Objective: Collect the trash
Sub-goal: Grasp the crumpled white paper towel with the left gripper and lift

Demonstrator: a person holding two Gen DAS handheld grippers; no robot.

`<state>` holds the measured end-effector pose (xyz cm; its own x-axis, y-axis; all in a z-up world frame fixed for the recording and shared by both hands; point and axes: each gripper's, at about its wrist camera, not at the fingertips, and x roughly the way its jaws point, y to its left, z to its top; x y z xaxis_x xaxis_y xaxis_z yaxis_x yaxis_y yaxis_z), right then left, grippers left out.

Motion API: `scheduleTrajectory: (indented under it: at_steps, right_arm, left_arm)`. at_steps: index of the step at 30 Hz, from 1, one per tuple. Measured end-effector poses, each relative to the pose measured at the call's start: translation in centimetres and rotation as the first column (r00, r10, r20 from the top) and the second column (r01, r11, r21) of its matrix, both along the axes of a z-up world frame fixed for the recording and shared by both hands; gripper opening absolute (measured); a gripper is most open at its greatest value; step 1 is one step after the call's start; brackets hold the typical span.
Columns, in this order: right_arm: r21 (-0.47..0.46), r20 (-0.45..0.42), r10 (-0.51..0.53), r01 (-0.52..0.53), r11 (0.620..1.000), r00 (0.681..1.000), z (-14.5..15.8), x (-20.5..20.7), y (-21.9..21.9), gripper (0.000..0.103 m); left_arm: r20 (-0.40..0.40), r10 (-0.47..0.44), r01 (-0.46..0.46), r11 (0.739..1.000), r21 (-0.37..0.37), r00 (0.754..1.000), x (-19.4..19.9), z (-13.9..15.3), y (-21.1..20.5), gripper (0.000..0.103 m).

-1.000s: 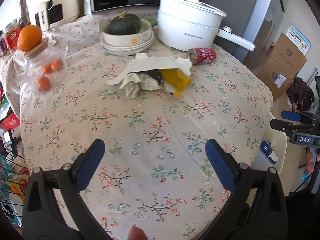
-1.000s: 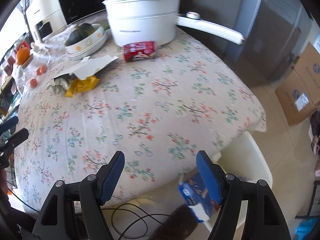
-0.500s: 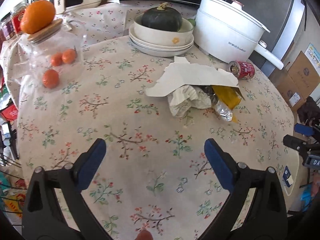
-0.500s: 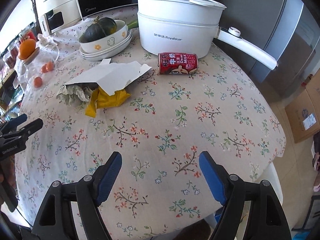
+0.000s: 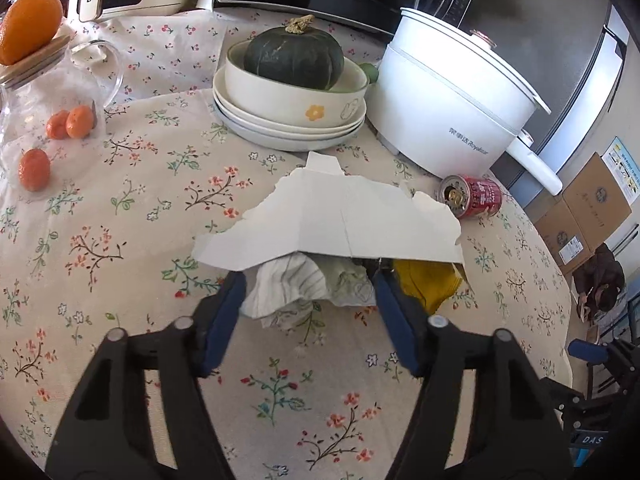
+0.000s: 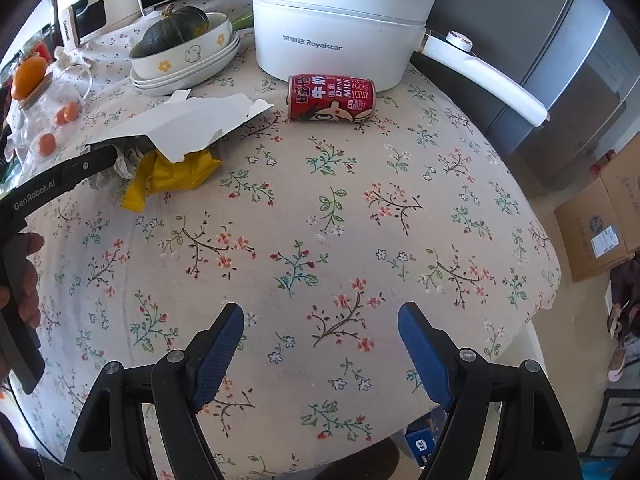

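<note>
Your left gripper [image 5: 308, 292] had just been closing its fingers, and they stood half-narrowed on either side of the crumpled wrapper [image 5: 308, 286]. The blue pads flanked the wad, but whether they actually pressed it could not be told.

That wrapper was a pale, striped, scrunched sheet, lying in the middle of the floral worktop [image 5: 120, 248]. It was tucked under the near edge of a torn white cardboard piece [image 5: 340, 220], ragged along its far edge and creased down the middle. A yellow packet [image 5: 428, 284] poked out from under the same cardboard, just beside the wrapper. In the right wrist view it showed as a flattened, folded pouch.

A red drink can [image 6: 331, 98] lay on its side near the white electric pot [image 6: 340, 32], apart from the pile.

Your right gripper [image 6: 320, 340] hovered over bare cloth near the worktop's edge, fingers wide with nothing between them.
</note>
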<state>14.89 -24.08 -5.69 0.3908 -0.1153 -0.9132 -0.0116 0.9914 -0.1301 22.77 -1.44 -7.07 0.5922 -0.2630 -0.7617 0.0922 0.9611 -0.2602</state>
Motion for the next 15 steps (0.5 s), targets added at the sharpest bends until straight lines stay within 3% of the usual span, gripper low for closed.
scheduleTrajectory:
  at_steps: [2, 4, 9, 15]
  right_arm:
    - [-0.008, -0.002, 0.000, 0.000, 1.000, 1.000, 0.0, -0.1, -0.1, 0.081]
    - [-0.013, -0.002, 0.000, 0.000, 1.000, 1.000, 0.0, -0.2, -0.2, 0.081]
    - [-0.001, 0.018, 0.002, -0.002, 1.000, 1.000, 0.6, -0.5, -0.2, 0.081]
    - [0.021, 0.030, 0.022, -0.023, 1.000, 0.999, 0.8, -0.4, 0.8, 0.081]
  left_arm:
    - [-0.020, 0.005, -0.005, 1.000, -0.007, 1.000, 0.2, -0.5, 0.0, 0.031]
    - [-0.012, 0.005, -0.005, 1.000, -0.009, 1.000, 0.0, -0.3, 0.1, 0.026]
    - [0.001, -0.037, 0.037, 0.999, 0.035, 0.999, -1.6, 1.4, 0.0, 0.019]
    - [-0.044, -0.032, 0.033, 0.999, 0.022, 0.999, -5.0, 3.4, 2.1, 0.017]
